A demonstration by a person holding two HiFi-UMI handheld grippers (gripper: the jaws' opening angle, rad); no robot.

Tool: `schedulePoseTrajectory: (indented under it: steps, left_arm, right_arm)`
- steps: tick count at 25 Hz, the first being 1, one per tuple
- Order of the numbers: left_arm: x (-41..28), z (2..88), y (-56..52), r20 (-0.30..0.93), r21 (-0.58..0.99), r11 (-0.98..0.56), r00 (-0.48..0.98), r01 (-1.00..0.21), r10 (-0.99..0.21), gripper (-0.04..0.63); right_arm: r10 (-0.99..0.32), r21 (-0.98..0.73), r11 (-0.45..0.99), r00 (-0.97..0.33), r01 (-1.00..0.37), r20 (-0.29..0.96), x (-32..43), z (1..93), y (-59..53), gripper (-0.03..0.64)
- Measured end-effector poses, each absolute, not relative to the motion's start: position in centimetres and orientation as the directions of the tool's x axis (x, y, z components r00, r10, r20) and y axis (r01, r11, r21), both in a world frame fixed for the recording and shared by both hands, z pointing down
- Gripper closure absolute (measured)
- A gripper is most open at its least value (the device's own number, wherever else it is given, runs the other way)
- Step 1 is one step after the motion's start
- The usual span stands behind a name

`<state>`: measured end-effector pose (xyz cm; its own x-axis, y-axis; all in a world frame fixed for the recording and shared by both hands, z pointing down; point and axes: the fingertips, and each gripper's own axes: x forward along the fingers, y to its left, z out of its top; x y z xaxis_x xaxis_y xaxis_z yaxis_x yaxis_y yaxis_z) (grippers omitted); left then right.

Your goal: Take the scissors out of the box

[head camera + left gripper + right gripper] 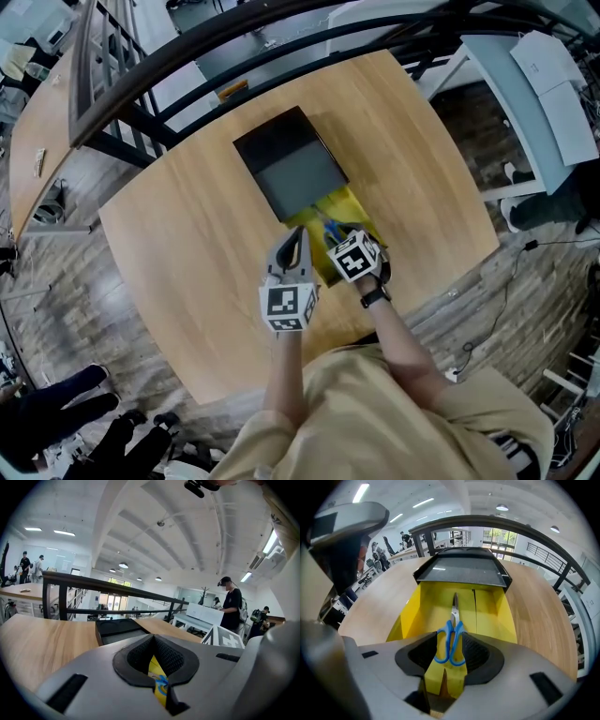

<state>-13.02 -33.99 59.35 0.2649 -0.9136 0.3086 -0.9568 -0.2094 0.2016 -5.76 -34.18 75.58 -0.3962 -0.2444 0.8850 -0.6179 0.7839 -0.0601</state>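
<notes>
Scissors [451,634] with blue handles lie in a yellow tray [487,611] that is slid out of a black box sleeve [461,569], blades pointing toward the sleeve. My right gripper [450,651] points steeply down over the tray, and its jaws stand open with the blue handles showing between the pads. In the head view it hovers over the scissors [330,228] as the right gripper [334,238]. My left gripper [292,242] hangs beside it at the tray's left edge. Its jaws [157,667] leave only a narrow slit, through which yellow and blue show. It holds nothing.
The box [291,159] lies mid-table on a round-cornered wooden table [187,253]. A black railing [187,56] runs behind the table. White desks [544,94] stand at the right, and people stand in the background of the left gripper view.
</notes>
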Motion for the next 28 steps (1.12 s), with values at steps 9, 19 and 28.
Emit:
schedulePoseTrajectory:
  steps: [9, 19, 28]
  left_arm:
    - [-14.0, 59.4, -34.0, 0.309, 0.212, -0.195, 0.255, -0.958, -0.916, 0.584]
    - [-14.1, 58.3, -33.1, 0.285, 0.202, -0.196, 0.25, -0.959, -0.925, 0.584]
    - [-13.4, 56.5, -31.7, 0.246, 0.191, -0.222, 0.265, -0.956, -0.932, 0.584]
  right_arm:
    - [-0.247, -0.034, 0.772, -0.349, -0.634, 0.904, -6.3, 76.8, -34.5, 0.482]
    - [-0.269, -0.056, 0.762, -0.393, -0.645, 0.879, -6.2, 76.1, -33.5, 0.534]
    - [-0.372, 0.014, 0.75, -0.404, -0.661, 0.836, -4.9, 73.4, -32.9, 0.535]
